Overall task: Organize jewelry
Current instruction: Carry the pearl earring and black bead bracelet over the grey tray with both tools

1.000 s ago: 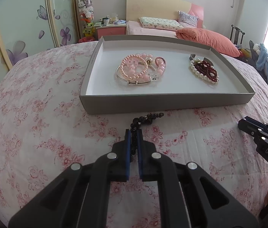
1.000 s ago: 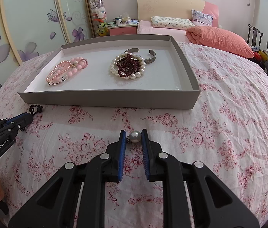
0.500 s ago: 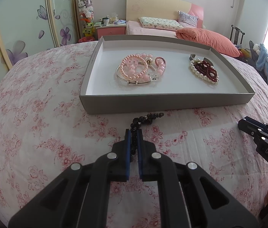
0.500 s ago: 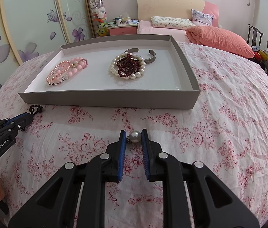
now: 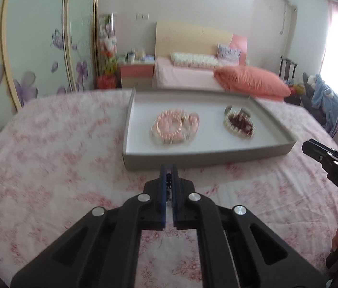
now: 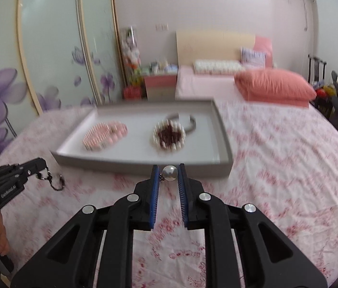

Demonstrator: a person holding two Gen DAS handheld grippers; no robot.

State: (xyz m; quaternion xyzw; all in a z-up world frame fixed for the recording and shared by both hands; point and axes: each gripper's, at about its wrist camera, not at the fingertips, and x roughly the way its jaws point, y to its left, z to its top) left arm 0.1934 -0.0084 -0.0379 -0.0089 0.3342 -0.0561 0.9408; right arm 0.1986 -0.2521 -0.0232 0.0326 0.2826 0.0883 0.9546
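1. Both grippers have lifted off the bed since half a second ago; both "now" views are motion-blurred and the tray point(image 5: 217, 160) sits lower and smaller in frame than before.
2. Left gripper point(image 5: 168, 180): fingers nearly together, pinched on the black bead bracelet point(image 6: 51, 180). Earlier it lay partly on the floral bedspread point(image 5: 49, 168) in front of the tray; now, in the right wrist view, it dangles from the fingertips, clear of the cloth.
3. Right gripper point(image 6: 169, 175): fingers narrow, clamped on a pearl piece point(image 6: 169, 172), round silver-white bead between the blue pads, small metal link on its left. Same grip as before, only raised.
4. Tray contents unchanged: pink bead bracelets point(image 5: 173, 127) on the left, pearl-and-dark-red pile point(image 5: 239, 123) on the right with a metal bangle point(image 6: 190, 122) behind it.
5. Meaning: pick-up step looks done for both items, carry toward the tray appears underway. Neither item is over the tray yet; both are just short of its near wall.
6. Risk: the dangling bracelet could swing and snag the tray rim; the pearl is round and could slip.
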